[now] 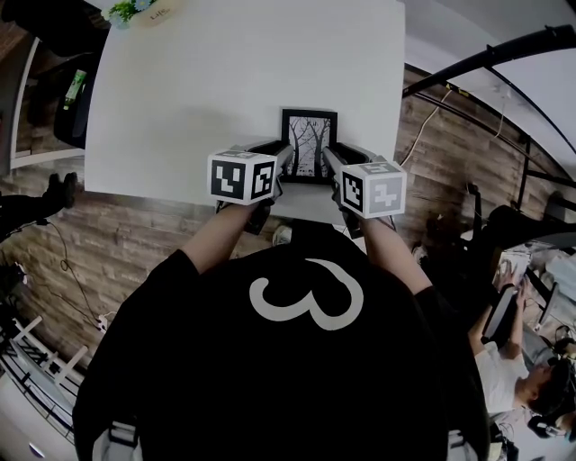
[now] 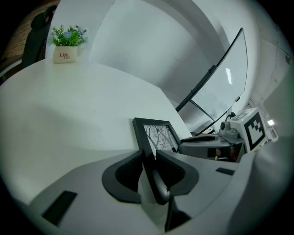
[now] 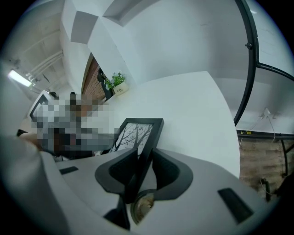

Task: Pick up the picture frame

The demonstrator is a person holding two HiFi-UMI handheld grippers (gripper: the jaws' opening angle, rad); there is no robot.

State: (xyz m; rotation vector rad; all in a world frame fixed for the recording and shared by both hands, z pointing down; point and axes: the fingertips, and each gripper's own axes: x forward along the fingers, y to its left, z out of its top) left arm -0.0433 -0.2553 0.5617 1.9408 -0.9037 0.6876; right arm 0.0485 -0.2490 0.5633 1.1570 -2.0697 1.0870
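Note:
A small black picture frame [image 1: 308, 144] with a bare-tree print stands near the front edge of the white table [image 1: 198, 90]. My left gripper [image 1: 286, 155] is shut on its left bar, which in the left gripper view [image 2: 149, 158] runs between the dark pads and touches both. My right gripper [image 1: 329, 155] is shut on the right bar. That bar fills the gap between the pads in the right gripper view [image 3: 144, 158]. The print [image 2: 158, 135] faces the person. I cannot tell whether the frame [image 3: 135, 133] rests on the table or hangs just above it.
A little potted plant [image 2: 67, 43] in a white pot stands at the table's far left corner [image 1: 135, 9]. Wood-look floor lies around the table. A black curved tube [image 1: 486, 58] arches at the right, and a seated person [image 1: 522, 378] is at the lower right.

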